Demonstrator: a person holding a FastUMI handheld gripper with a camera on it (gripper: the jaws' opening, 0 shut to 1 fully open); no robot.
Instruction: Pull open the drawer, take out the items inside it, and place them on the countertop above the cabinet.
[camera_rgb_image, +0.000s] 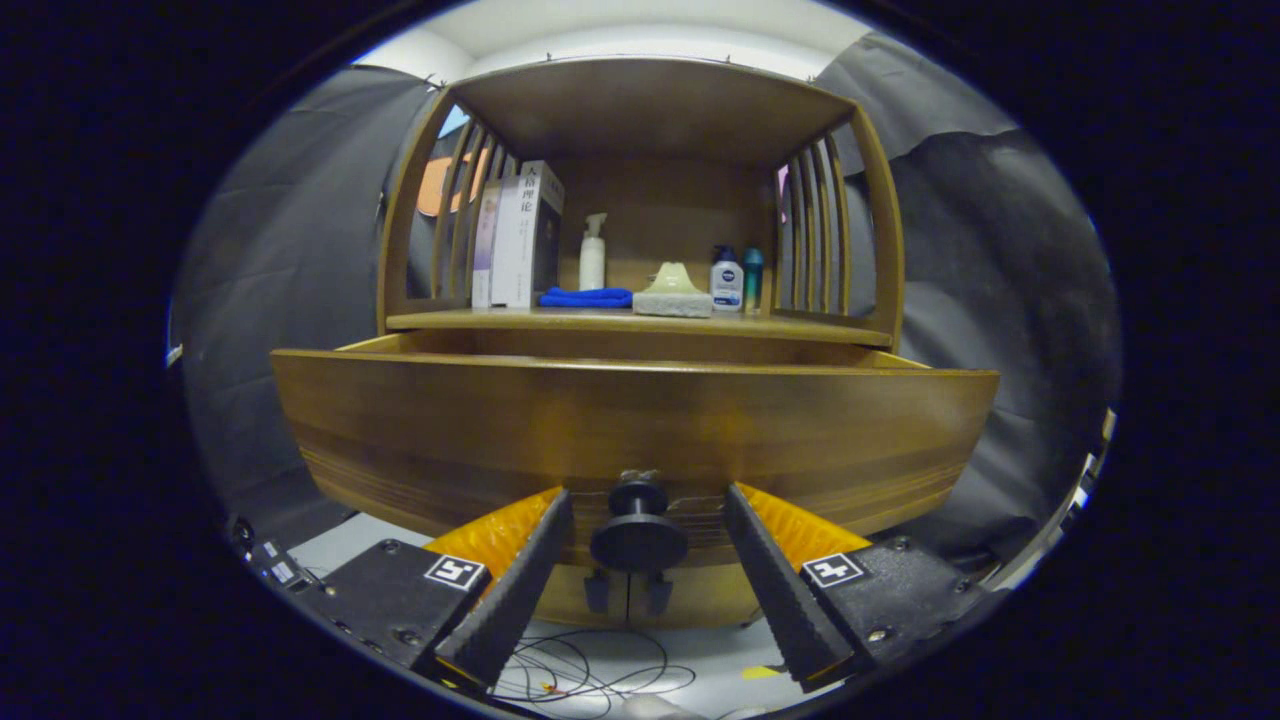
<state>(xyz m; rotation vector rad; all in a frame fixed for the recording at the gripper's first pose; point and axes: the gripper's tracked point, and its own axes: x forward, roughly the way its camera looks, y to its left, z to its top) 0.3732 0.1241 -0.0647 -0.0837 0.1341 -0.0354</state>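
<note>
1. The gripper (640, 525) points level and straight at the front of the drawer (450, 430), low against its panel, with both fingers reaching up toward the lower edge of the wood.
2. Its fingers (525, 570) stand apart, one on each side of the black round knob (638, 535). A clear gap shows between each ridged pad and the knob, so neither pad presses on it.
3. The knob sits midway between the fingertips, at the bottom middle of the drawer front.
4. The drawer is pulled out from the cabinet (880, 230); its top edge runs wide across the view, and its side walls lead back under the countertop (560, 321). The inside is hidden behind the front panel, so what it holds cannot be told.
5. On the countertop above stand upright books (520, 235) at the left, a white pump bottle (592, 255), a folded blue cloth (586, 297), a pale sponge-like block (673, 293), then a white bottle with a blue cap (726, 278) and a teal bottle (752, 277) side by side.
6. Open strip of countertop runs along its front edge, ahead of these things.
7. Below the drawer, thin cables (590, 675) lie looped on the pale floor between the fingers.
</note>
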